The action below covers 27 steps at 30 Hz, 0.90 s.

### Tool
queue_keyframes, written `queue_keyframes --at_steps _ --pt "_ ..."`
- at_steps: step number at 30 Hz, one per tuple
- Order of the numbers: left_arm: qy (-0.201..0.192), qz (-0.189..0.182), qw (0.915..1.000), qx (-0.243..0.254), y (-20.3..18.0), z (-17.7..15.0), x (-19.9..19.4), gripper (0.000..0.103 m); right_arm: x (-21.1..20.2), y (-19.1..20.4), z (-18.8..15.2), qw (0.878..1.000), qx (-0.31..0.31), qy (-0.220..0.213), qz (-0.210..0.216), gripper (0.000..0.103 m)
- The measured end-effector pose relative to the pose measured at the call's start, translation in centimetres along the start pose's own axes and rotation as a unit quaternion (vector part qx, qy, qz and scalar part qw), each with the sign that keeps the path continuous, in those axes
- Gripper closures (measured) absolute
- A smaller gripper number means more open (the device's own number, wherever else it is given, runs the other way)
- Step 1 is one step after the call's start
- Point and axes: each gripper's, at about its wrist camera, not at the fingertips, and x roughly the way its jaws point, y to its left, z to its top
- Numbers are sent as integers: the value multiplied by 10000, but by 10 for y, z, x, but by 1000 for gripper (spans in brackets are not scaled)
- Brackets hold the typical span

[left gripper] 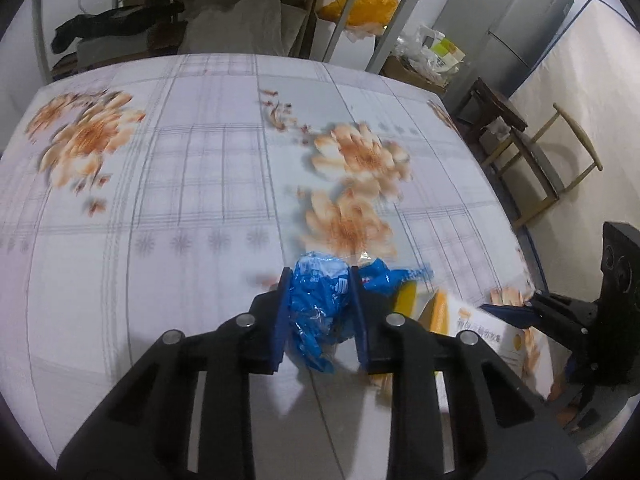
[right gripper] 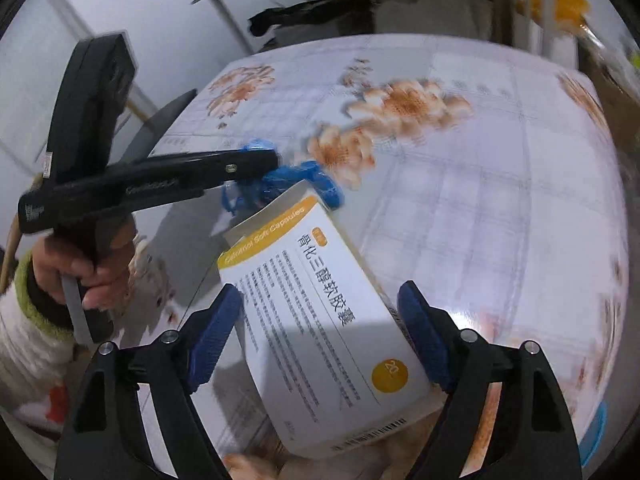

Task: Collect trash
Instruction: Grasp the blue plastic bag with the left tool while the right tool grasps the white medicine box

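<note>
A crumpled blue plastic wrapper (left gripper: 320, 308), shiny and printed with white, sits on the tabletop (left gripper: 160, 240) between the narrow jaws of the left hand-held gripper (left gripper: 318, 280), whose blue pads press on it from both sides. Just beside it, to its right, lies a white medicine box (right gripper: 320, 320) with a yellow-orange band, a yellow-orange dot, black printed text and a bar code; one end flap stands open toward the wrapper. The right hand-held gripper (right gripper: 320, 300) stands wide, its blue pads either side of the box, with a gap visible at the left pad. The tabletop wears a pale checked cloth with orange flowers. A hand (right gripper: 84, 272) in a fuzzy white sleeve holds the left tool.
</note>
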Motion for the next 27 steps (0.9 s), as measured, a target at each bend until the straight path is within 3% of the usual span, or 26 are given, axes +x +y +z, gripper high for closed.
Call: queue_keyframes --at_steps 4,8,12,14,19,27 --pt "-107 110 9995 -283 1 -41 -27 78 -25 -7 -46 9964 775 -296 -184 28" --pt "-227 128 9977 -629 1 -85 -55 77 -49 -11 -88 9806 1750 -738 -481 29" --pt "-338 137 9963 -774 -8 -123 -78 74 -63 -6 -121 9690 2254 -964 -300 29" --pt "-316 48 9964 -790 -14 -142 -89 64 -65 -2 -129 9676 2326 -960 -177 29" --pt "-322 -270 9983 -414 -31 -168 -113 39 -69 12 -133 9717 2113 -952 -449 28" --pt "-1132 -43 9921 546 -51 -157 -143 26 -85 12 -117 9732 1868 -1170 -661 23"
